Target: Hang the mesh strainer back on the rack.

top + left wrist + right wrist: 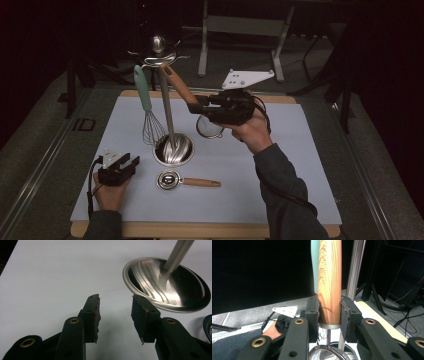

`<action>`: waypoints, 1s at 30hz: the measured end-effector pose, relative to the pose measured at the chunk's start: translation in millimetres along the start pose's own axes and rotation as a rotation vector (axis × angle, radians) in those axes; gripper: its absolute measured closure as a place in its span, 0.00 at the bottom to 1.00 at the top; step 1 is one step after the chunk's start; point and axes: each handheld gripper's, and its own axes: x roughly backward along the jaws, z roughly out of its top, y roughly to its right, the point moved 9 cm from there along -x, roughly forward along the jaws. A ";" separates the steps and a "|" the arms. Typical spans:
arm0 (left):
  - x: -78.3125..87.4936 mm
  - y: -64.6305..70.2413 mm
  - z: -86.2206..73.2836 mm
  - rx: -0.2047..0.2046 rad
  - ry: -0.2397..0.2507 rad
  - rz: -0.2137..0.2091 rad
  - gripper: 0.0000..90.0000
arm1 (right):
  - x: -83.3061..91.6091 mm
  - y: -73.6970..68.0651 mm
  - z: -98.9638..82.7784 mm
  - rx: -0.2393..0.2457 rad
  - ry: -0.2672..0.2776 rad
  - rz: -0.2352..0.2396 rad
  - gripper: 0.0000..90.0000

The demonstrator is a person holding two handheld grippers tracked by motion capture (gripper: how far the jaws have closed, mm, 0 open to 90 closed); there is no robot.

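Your right gripper (329, 312) is closed on the wooden handle (330, 277) of a small mesh strainer (209, 127). Both pads press the lower end of the handle, just above the metal collar, and the mesh bowl hangs below the jaws. In the high view this gripper (196, 107) is lifted above the table, near the back of the light mat (300, 165), and the handle rises from it up and to the left, toward the top of the metal stand (166, 107).

This is the relation that matters for the next move: the long axis of the handle points at the hooks at the head of the stand (159, 56), and its far end is already just beside them. I judge that you are hanging the strainer there, next to the whisk (148, 107) with the mint handle, which already hangs from the stand. The pictures do not show clearly if the end of the handle is over a hook or only near one, so I cannot say it is seated.

Your left gripper (115, 315) is open and holds nothing. It rests on the mat, with its jaws pointing toward the round base of the stand (166, 285), near it but apart. In the high view it (121, 165) sits at the front left, and a second utensil (187, 181) with a wooden handle lies flat on the mat just to its right, its handle pointing to the right. The left hand is the nearer one to that utensil; the right hand is the nearer one to the hooks.
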 end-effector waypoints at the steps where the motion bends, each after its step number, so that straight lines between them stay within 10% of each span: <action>1: 0.0 0.1 0.0 0.001 0.000 0.000 0.65 | -0.9 0.5 -0.3 -0.004 0.000 -0.003 0.79; 30: 0.5 0.4 -0.1 0.002 0.000 -0.005 0.65 | -28.5 4.7 -15.6 0.003 -0.059 -0.075 0.68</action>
